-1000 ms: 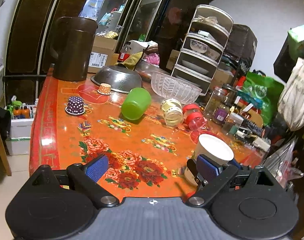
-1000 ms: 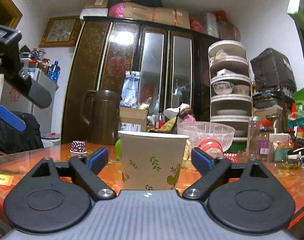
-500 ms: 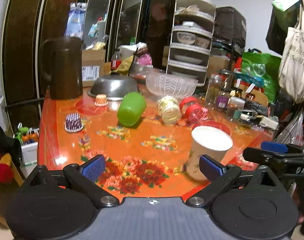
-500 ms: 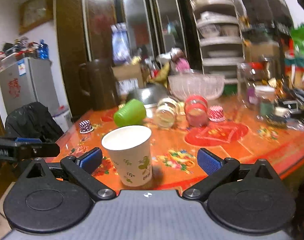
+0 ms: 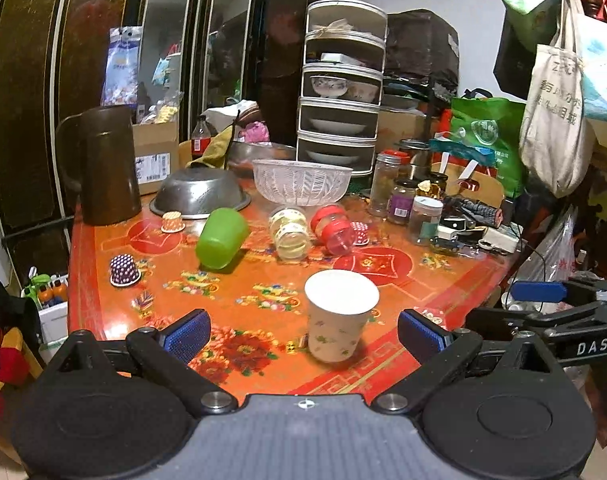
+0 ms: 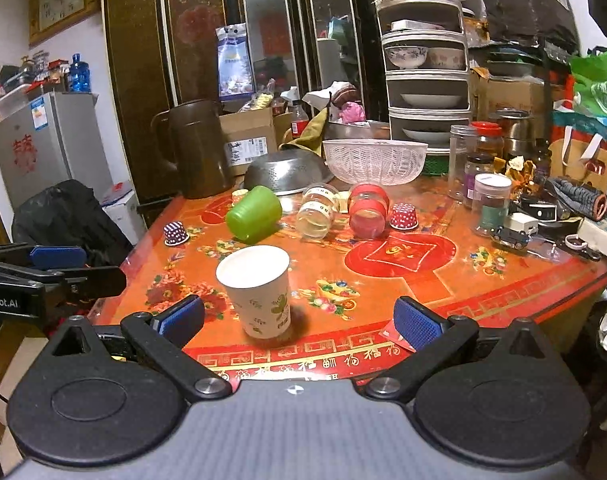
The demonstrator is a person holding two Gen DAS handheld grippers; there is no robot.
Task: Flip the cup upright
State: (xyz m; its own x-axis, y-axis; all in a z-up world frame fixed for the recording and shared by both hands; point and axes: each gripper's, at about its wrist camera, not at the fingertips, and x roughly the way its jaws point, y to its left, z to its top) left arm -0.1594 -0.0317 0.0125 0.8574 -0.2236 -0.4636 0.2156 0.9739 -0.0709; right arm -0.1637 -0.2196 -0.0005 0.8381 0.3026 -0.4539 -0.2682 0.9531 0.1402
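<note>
A white paper cup (image 5: 337,322) with a green leaf print stands upright, mouth up, near the front edge of the orange floral table (image 5: 239,304). It also shows in the right wrist view (image 6: 259,292). My left gripper (image 5: 303,330) is open and empty, back from the cup, with the cup between its blue pads. My right gripper (image 6: 299,318) is open and empty, also back from the cup and above the table edge. The right gripper shows at the right of the left wrist view (image 5: 543,312), and the left gripper at the left of the right wrist view (image 6: 47,272).
A green plastic cup (image 5: 221,238) lies on its side mid-table. Two jars (image 5: 289,232) (image 5: 333,230) lie beside it. Small cupcake cases (image 5: 123,270), a steel bowl (image 5: 199,192), a clear basket (image 5: 301,182), a brown jug (image 5: 103,164) and cluttered jars (image 5: 423,216) stand further back.
Both grippers have pulled back and risen away from the cup. The right gripper, which had the cup close between its fingers, now sits clear of it. The cup stays upright.
</note>
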